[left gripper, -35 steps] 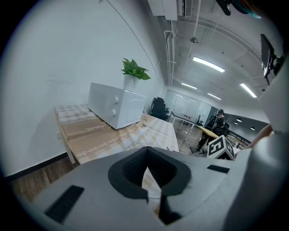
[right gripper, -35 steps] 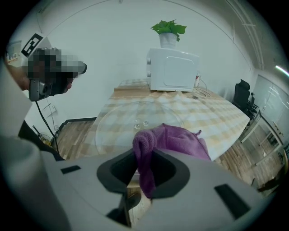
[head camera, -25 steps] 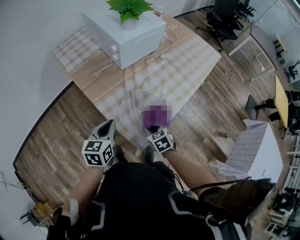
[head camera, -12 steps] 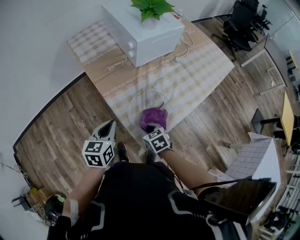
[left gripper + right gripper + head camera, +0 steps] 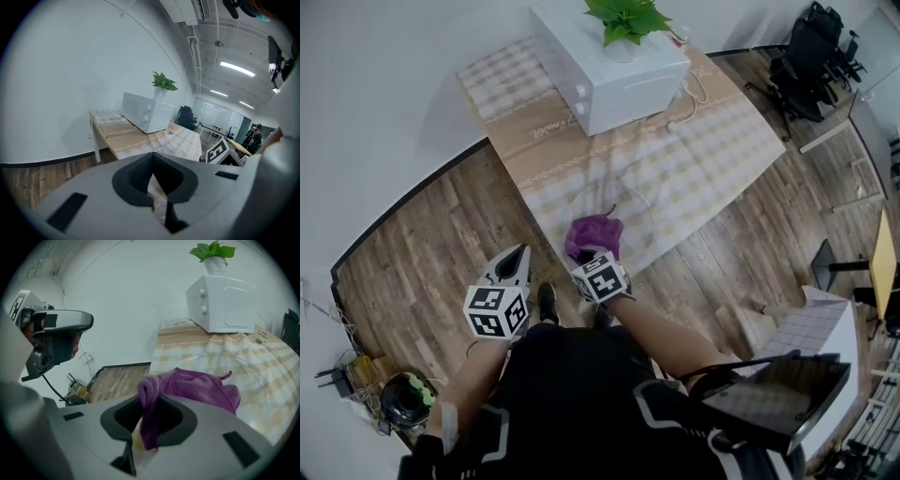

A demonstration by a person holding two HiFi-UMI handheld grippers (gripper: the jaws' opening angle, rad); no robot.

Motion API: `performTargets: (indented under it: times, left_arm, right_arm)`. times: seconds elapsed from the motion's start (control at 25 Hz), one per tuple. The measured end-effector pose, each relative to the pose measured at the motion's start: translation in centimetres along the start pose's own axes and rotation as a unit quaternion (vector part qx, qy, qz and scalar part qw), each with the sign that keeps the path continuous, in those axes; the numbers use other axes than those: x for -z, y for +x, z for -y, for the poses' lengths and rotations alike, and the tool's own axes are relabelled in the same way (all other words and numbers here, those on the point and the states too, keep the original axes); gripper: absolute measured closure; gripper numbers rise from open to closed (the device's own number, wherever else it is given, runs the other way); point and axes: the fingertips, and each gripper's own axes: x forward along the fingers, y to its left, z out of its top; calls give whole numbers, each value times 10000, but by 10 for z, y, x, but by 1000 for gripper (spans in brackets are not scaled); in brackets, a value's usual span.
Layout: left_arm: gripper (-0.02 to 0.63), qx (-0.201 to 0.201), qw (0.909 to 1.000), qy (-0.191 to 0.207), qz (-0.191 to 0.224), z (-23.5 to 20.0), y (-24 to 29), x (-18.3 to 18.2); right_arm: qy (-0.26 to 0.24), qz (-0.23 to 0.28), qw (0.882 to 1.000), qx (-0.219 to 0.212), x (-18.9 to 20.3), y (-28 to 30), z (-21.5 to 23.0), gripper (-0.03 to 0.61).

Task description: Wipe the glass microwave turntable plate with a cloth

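Left claw: closed tip to tip, empty, held near, over the floor. Right claw: clamped on a fold of the purple cloth, which lies on the near part of the glass turntable plate on the surface. Cloth: soft, light. Plate: judged rigid, slippery, fragile; steady it by the rim. Only the right gripper view shows that rim clearly; the head view barely does.

The surface is standing on the wood floor and carrying a checked tablecloth. A white microwave is sitting at its far end, with a white cable trailing beside it. The glass turntable plate is lying near the front edge.
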Motion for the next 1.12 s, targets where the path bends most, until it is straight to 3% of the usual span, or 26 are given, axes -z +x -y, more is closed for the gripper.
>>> performTargets:
  times: [0.32, 0.72, 1.0, 1.12]
  left_arm:
    - [612, -279, 9995, 97, 102, 7, -8, -2]
    - [612, -395, 9986, 152, 325, 44, -11, -15]
    - [612, -239, 9969, 411, 623, 65, -27, -30]
    - [612, -140, 9933, 615, 967, 66, -45, -46]
  right_arm:
    - [-180, 300, 9982, -495, -14, -8, -20, 492]
    - [-270, 1473, 9861, -715, -59, -90, -5, 492]
    - [-341, 2314, 9713, -432, -79, -150, 3, 494]
    - [-289, 2505, 9672, -320, -87, -168, -5, 494]
